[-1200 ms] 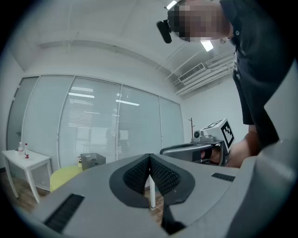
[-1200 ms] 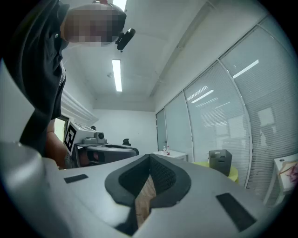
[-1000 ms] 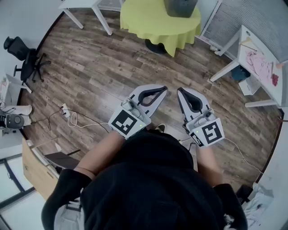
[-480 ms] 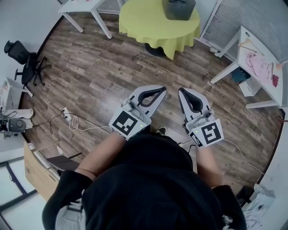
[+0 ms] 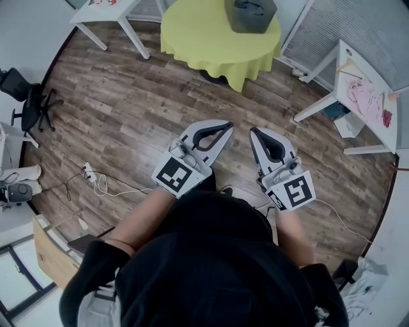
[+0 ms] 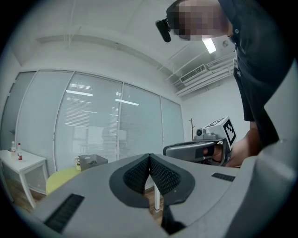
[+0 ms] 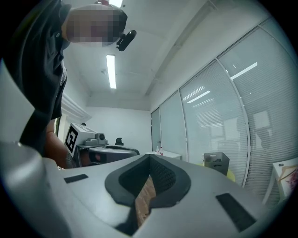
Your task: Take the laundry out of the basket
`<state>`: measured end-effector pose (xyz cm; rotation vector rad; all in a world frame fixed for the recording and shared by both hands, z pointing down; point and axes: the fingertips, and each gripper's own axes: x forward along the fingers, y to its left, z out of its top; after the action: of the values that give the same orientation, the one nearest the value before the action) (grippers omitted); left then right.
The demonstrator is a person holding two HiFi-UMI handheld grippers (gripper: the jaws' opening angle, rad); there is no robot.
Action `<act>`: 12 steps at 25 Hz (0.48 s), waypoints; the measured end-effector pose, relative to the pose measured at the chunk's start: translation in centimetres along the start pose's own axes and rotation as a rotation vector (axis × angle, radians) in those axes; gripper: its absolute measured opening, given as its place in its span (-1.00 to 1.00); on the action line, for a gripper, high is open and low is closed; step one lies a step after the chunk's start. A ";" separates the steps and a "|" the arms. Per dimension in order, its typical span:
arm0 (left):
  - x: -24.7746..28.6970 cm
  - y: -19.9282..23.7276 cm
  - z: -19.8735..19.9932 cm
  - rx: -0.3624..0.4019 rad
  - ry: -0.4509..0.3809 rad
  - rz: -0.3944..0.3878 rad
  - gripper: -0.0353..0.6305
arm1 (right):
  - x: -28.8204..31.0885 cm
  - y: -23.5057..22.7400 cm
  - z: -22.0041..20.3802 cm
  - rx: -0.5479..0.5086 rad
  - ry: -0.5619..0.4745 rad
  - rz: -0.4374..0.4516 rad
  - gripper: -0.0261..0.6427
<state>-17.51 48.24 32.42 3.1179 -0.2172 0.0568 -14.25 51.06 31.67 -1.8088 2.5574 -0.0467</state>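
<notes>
both grippers are out in front of the person over the wooden floor [image 5: 128, 108], side by side and close together. the left gripper [image 5: 225, 128] has its jaws clenched, the ribbed pads meeting in a tight line with nothing between them. the right gripper [image 5: 255, 133] is the same, jaws clenched and empty, only floor showing through the slot behind the pads. the grey basket [image 5: 250, 14] sits at the far end of the room on the yellow round surface [image 5: 192, 32], well apart from both grippers; something dark shows inside it but i can't make out what. over on the far right, a pink cloth [image 5: 365, 99] lies on a white surface [image 5: 348, 60].
</notes>
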 end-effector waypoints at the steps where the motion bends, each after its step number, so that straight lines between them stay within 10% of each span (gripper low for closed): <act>1: 0.2 0.9 0.0 -0.003 0.000 -0.006 -0.87 | 0.8 -0.4 0.1 -0.001 0.002 -0.002 -0.86; 12: 2.1 10.2 0.0 -0.012 -0.004 -0.051 -0.87 | 9.9 -3.9 0.3 0.011 0.024 -0.026 -0.86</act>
<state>-16.89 37.87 32.64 3.1095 -0.1380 0.0479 -13.81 40.45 31.56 -1.8489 2.5447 -0.0827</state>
